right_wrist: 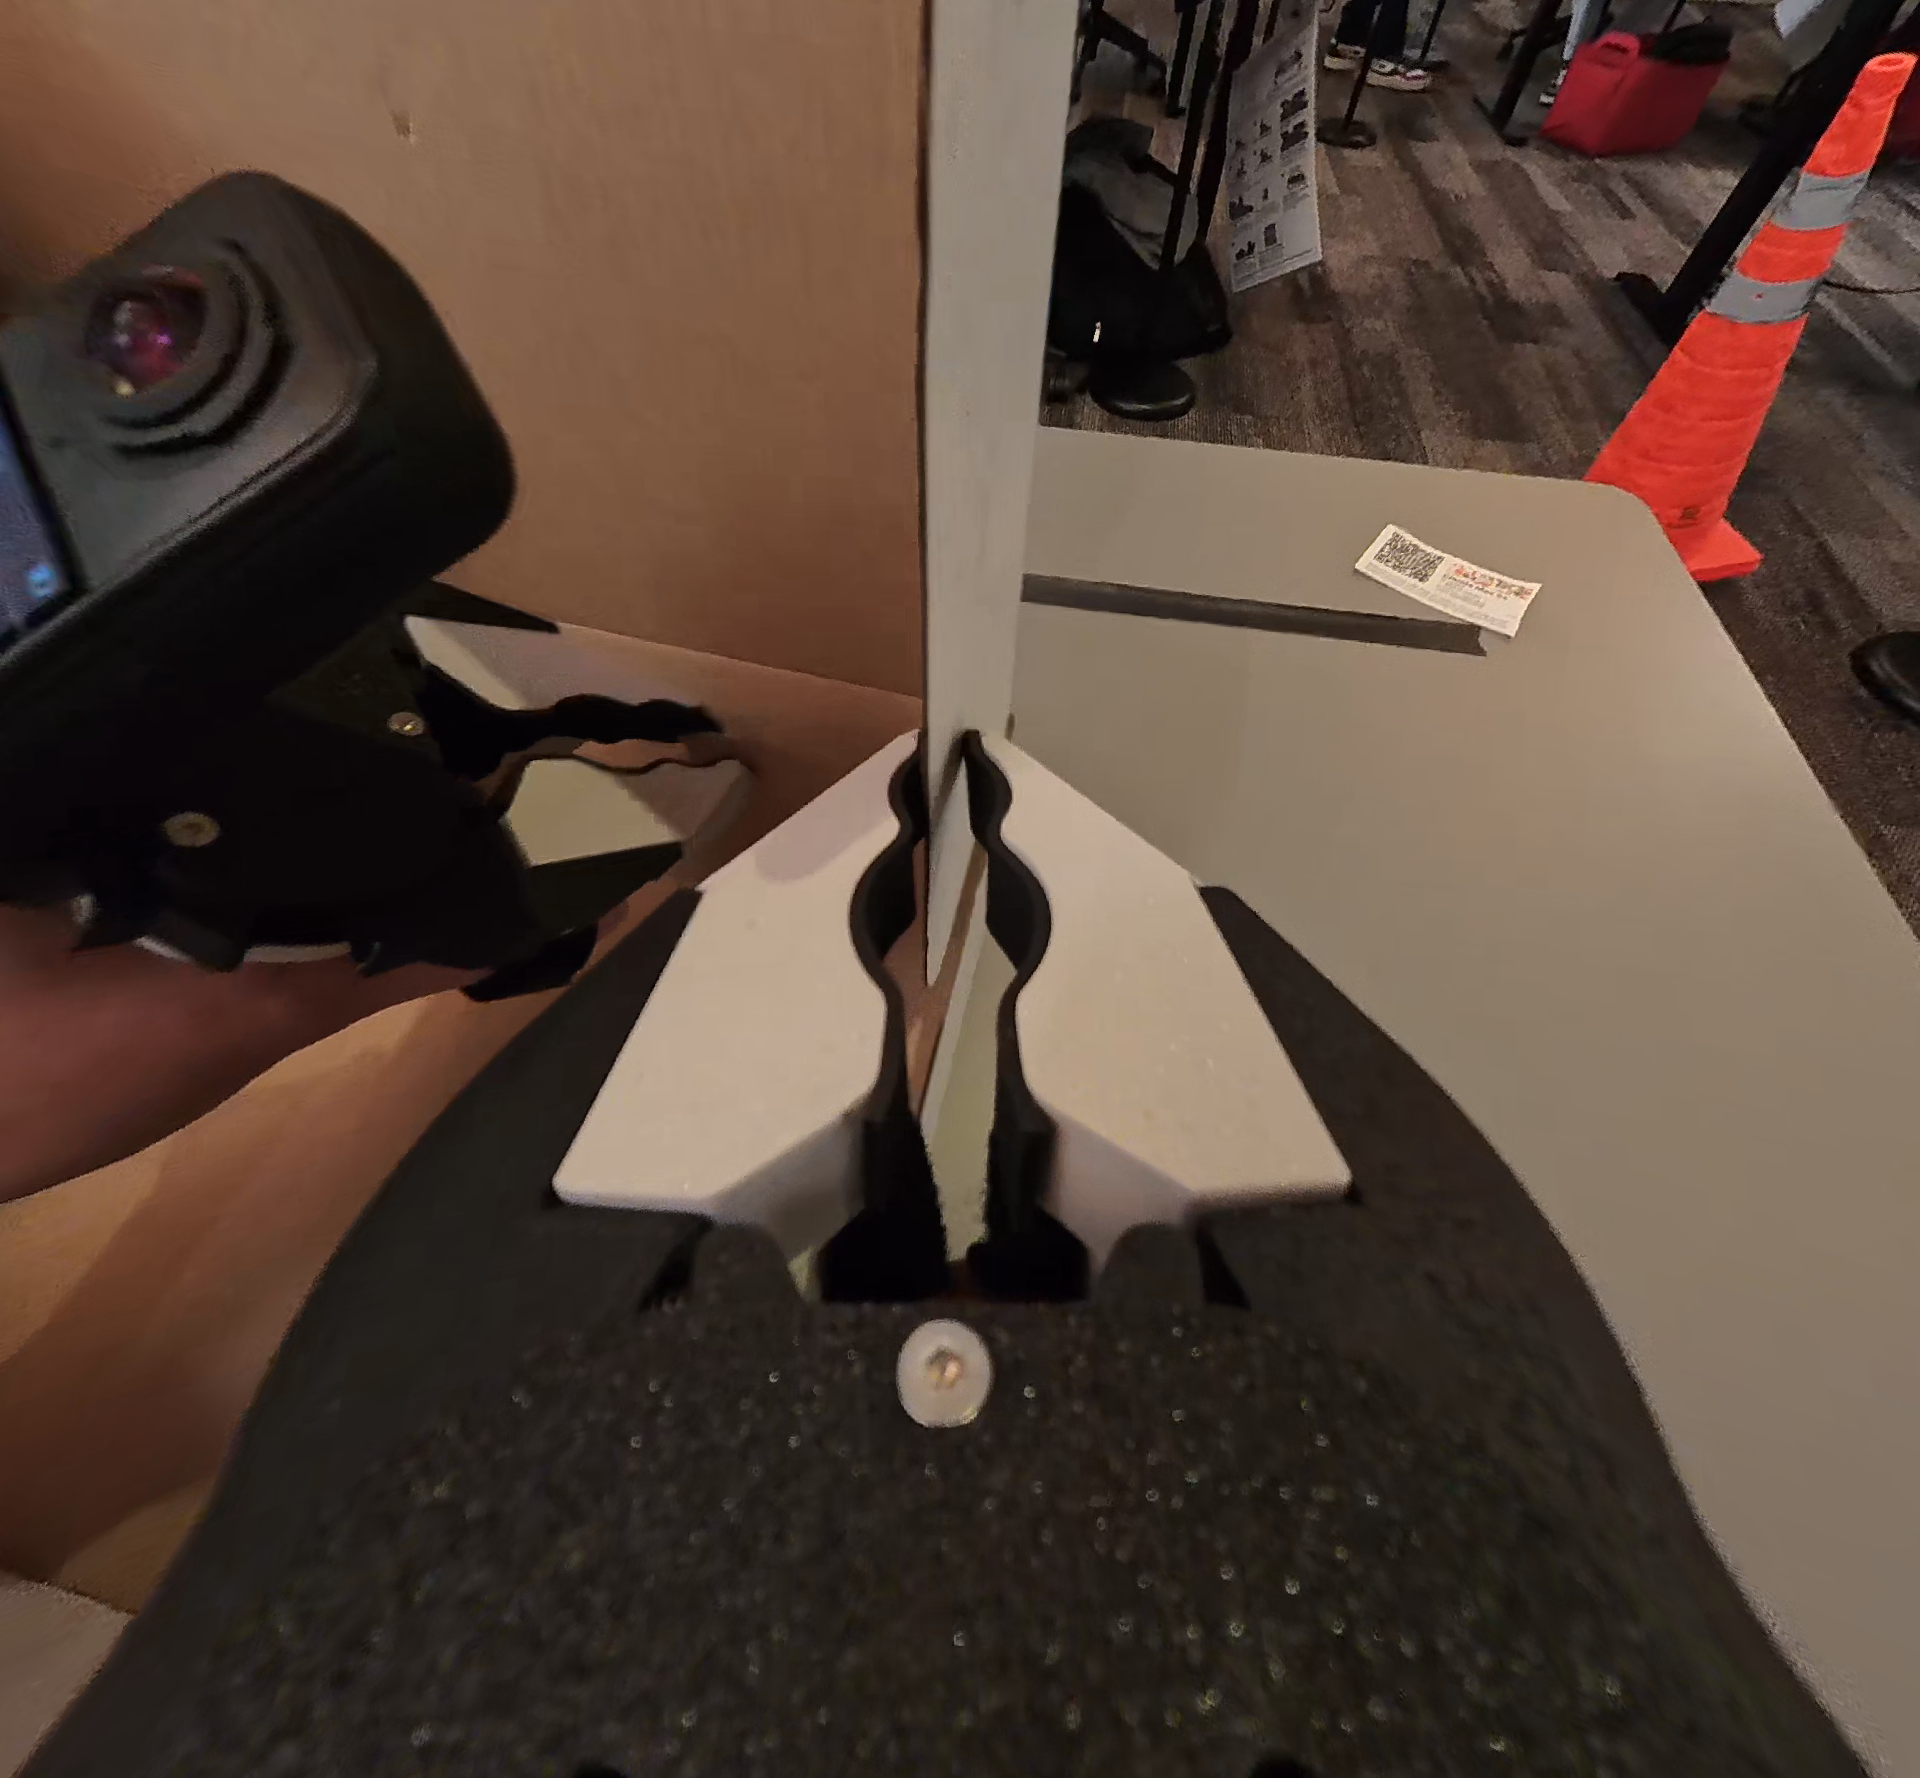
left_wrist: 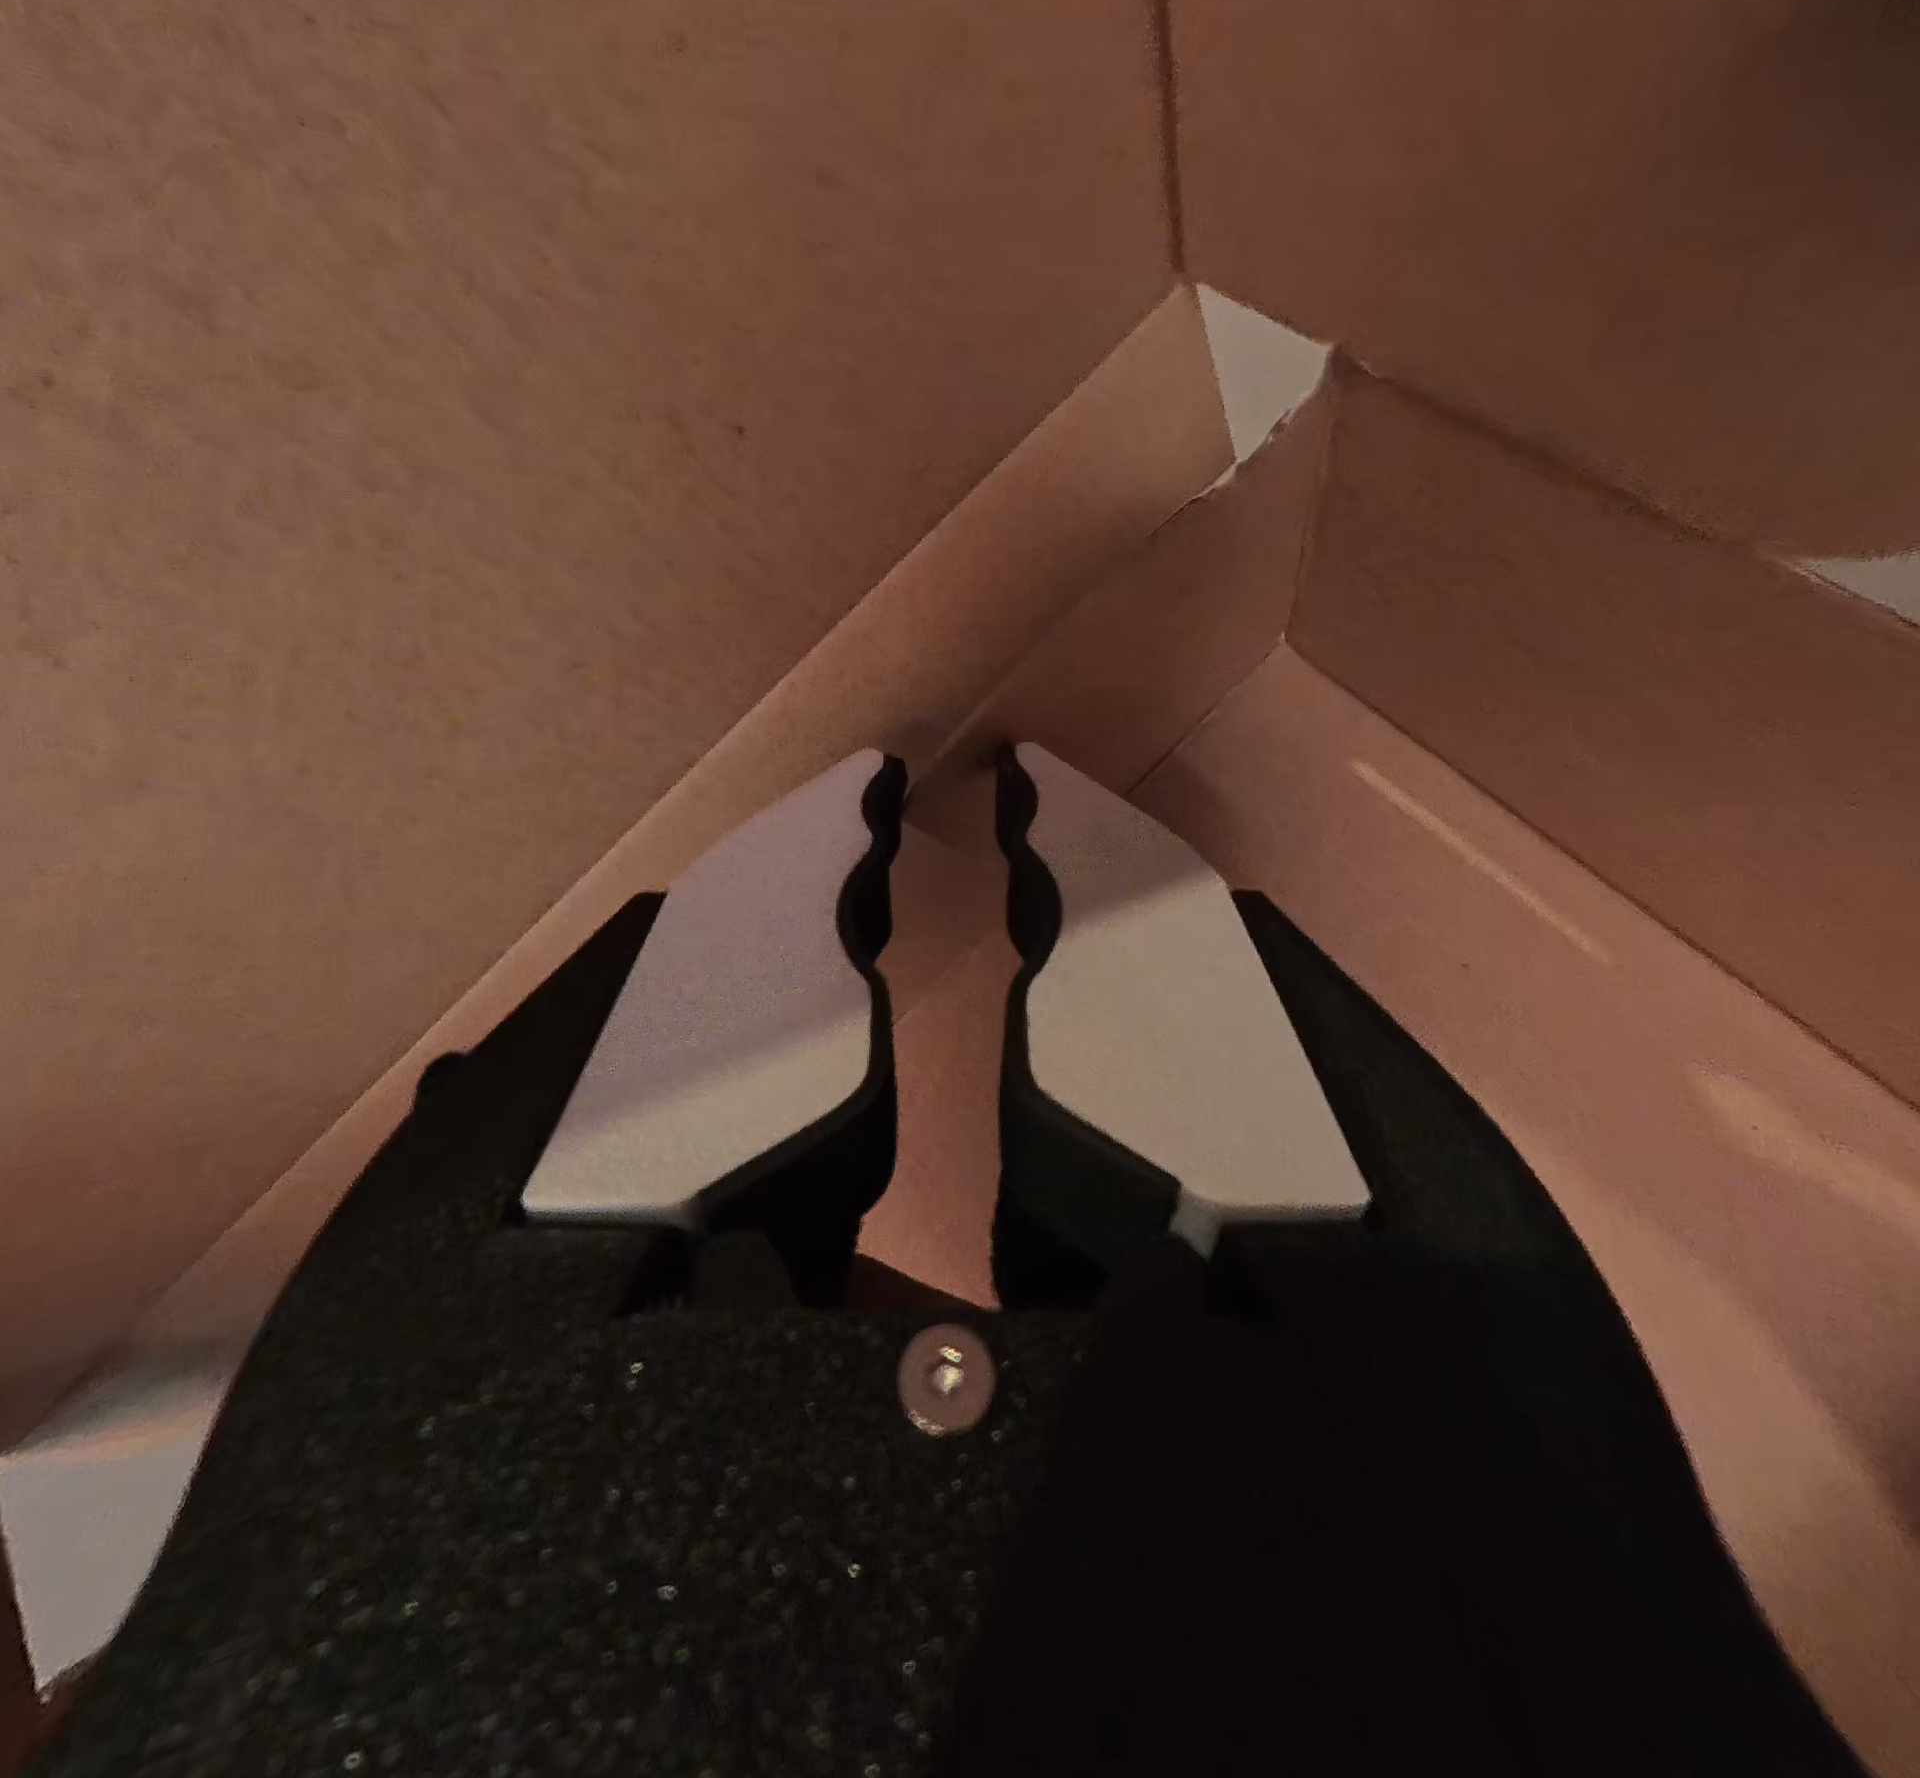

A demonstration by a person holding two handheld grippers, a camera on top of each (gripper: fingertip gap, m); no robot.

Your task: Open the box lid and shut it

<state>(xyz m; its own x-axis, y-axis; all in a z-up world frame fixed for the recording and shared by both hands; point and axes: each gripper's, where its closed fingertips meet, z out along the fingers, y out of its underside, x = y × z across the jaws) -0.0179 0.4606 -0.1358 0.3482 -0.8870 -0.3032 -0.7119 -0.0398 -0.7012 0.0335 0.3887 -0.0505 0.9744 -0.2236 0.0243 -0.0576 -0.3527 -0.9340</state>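
The lid (right_wrist: 992,294) is held upright, its edge clamped between the jaws of the right gripper (right_wrist: 943,762). The left gripper (left_wrist: 951,762) is kept inside the box (left_wrist: 1558,897), slightly parted, grasping nothing. The box stands on a grey table (right_wrist: 1455,845); far right, a cone (right_wrist: 1756,305) is seen.

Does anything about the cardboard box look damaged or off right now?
Yes, slightly. In the left wrist view, the inner corner of the cardboard box has a ragged, torn edge with a gap where light shows through. Otherwise nothing stands out: the right gripper is closed on the edge of the upright lid, and the left gripper holds nothing.
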